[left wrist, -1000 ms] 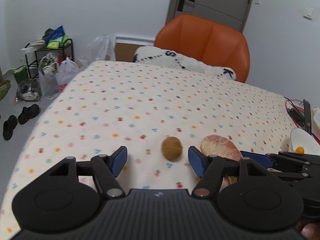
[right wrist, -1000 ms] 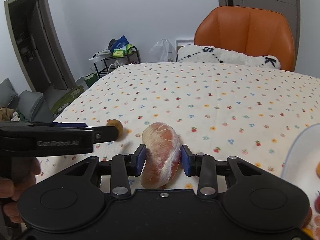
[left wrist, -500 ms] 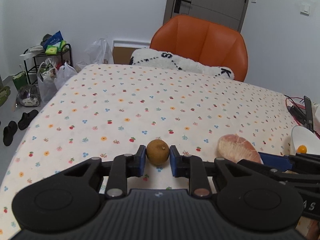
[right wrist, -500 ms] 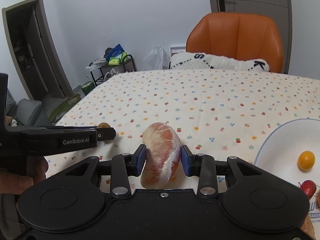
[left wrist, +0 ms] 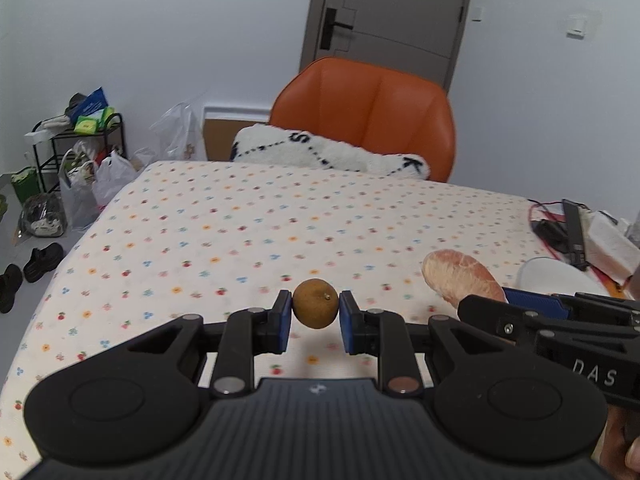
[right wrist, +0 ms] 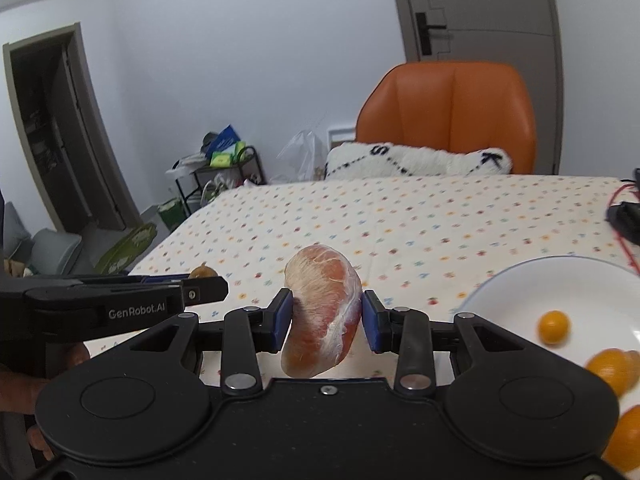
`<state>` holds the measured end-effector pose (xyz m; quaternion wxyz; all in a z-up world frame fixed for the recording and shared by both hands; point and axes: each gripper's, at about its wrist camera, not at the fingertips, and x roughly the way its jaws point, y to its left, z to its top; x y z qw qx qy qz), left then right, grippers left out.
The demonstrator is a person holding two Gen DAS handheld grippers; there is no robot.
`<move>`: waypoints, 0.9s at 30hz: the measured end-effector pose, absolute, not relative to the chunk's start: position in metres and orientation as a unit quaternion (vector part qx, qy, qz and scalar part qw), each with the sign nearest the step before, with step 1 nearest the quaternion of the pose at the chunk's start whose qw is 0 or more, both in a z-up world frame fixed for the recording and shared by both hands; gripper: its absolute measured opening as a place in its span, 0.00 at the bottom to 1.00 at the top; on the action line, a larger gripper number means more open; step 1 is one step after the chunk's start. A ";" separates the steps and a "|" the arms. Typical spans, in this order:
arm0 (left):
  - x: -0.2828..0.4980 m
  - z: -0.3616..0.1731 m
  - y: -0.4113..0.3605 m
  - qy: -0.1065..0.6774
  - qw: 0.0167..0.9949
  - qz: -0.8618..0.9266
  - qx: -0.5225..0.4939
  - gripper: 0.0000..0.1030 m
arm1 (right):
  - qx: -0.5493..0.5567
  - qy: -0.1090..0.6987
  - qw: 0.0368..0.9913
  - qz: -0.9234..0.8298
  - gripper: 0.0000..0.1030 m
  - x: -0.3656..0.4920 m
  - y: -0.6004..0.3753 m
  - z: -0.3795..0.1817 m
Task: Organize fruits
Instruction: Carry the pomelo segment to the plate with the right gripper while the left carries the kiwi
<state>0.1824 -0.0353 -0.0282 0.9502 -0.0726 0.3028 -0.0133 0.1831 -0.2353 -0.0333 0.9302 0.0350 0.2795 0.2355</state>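
Note:
My left gripper [left wrist: 315,316] is shut on a small round brown fruit [left wrist: 315,309], held above the patterned tablecloth [left wrist: 280,224]. My right gripper [right wrist: 326,318] is shut on a pink peeled pomelo wedge [right wrist: 323,312], also lifted off the cloth. In the left wrist view the pomelo wedge [left wrist: 460,280] and the right gripper [left wrist: 560,320] show at the right. In the right wrist view the left gripper [right wrist: 120,304] and the brown fruit [right wrist: 203,271] show at the left. A white plate [right wrist: 560,280] at the right holds a small orange fruit [right wrist: 553,327] and orange pieces [right wrist: 612,368].
An orange chair [left wrist: 368,116] with a white fluffy cushion [left wrist: 328,154] stands at the table's far edge. Black devices, red cables and tissue [left wrist: 576,232] lie at the far right. A rack with bags [left wrist: 76,160] and shoes [left wrist: 28,272] stand on the floor left.
My left gripper closed on the brown fruit and lifted it off the cloth. My right gripper, holding the pomelo wedge, rose and moved right toward the plate.

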 end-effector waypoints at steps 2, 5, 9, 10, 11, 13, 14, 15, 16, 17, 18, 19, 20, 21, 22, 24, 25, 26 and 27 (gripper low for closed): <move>0.180 -0.025 -0.043 0.298 0.952 -0.022 -0.070 0.23 | 0.041 0.273 0.934 0.227 0.34 0.181 -0.245 -0.030; 0.178 -0.020 -0.056 0.293 0.953 -0.035 -0.066 0.23 | 0.048 0.266 0.939 0.215 0.34 0.177 -0.259 -0.027; 0.175 -0.017 -0.071 0.288 0.954 -0.052 -0.065 0.23 | 0.056 0.261 0.943 0.198 0.34 0.174 -0.276 -0.025; 0.175 -0.016 -0.075 0.287 0.954 -0.056 -0.065 0.23 | 0.057 0.261 0.944 0.194 0.34 0.174 -0.280 -0.025; 0.175 -0.016 -0.079 0.287 0.954 -0.059 -0.064 0.23 | 0.059 0.261 0.944 0.190 0.34 0.174 -0.283 -0.026; 0.176 -0.015 -0.087 0.286 0.954 -0.067 -0.062 0.23 | 0.062 0.261 0.946 0.182 0.34 0.173 -0.291 -0.027; 0.176 -0.014 -0.090 0.285 0.954 -0.071 -0.061 0.23 | 0.064 0.260 0.947 0.179 0.34 0.172 -0.294 -0.027; 0.176 -0.014 -0.094 0.284 0.954 -0.074 -0.059 0.23 | 0.065 0.260 0.947 0.176 0.34 0.172 -0.297 -0.027; 0.176 -0.014 -0.097 0.284 0.954 -0.077 -0.059 0.23 | 0.067 0.260 0.948 0.173 0.34 0.172 -0.300 -0.028; 0.176 -0.014 -0.100 0.284 0.954 -0.081 -0.058 0.23 | 0.068 0.260 0.948 0.170 0.34 0.171 -0.303 -0.029; 0.176 -0.014 -0.104 0.284 0.953 -0.084 -0.057 0.23 | 0.070 0.259 0.949 0.167 0.34 0.170 -0.306 -0.029; 0.177 -0.014 -0.107 0.284 0.953 -0.087 -0.056 0.23 | 0.071 0.259 0.949 0.164 0.34 0.170 -0.309 -0.029; 0.177 -0.014 -0.110 0.284 0.953 -0.089 -0.055 0.23 | 0.071 0.258 0.950 0.162 0.34 0.169 -0.312 -0.029; 0.178 -0.014 -0.114 0.284 0.953 -0.092 -0.054 0.23 | 0.072 0.257 0.950 0.159 0.34 0.169 -0.316 -0.030; 0.179 -0.014 -0.117 0.284 0.953 -0.095 -0.053 0.23 | 0.074 0.257 0.951 0.155 0.34 0.169 -0.319 -0.031; 0.180 -0.015 -0.122 0.284 0.952 -0.100 -0.053 0.23 | 0.077 0.257 0.952 0.149 0.34 0.168 -0.326 -0.032; 0.181 -0.015 -0.125 0.285 0.952 -0.102 -0.053 0.23 | 0.078 0.257 0.952 0.146 0.34 0.168 -0.330 -0.032; 0.182 -0.016 -0.128 0.286 0.951 -0.104 -0.053 0.23 | 0.080 0.257 0.953 0.142 0.34 0.168 -0.334 -0.033; 0.183 -0.016 -0.131 0.286 0.951 -0.106 -0.052 0.23 | 0.082 0.257 0.953 0.138 0.34 0.168 -0.338 -0.034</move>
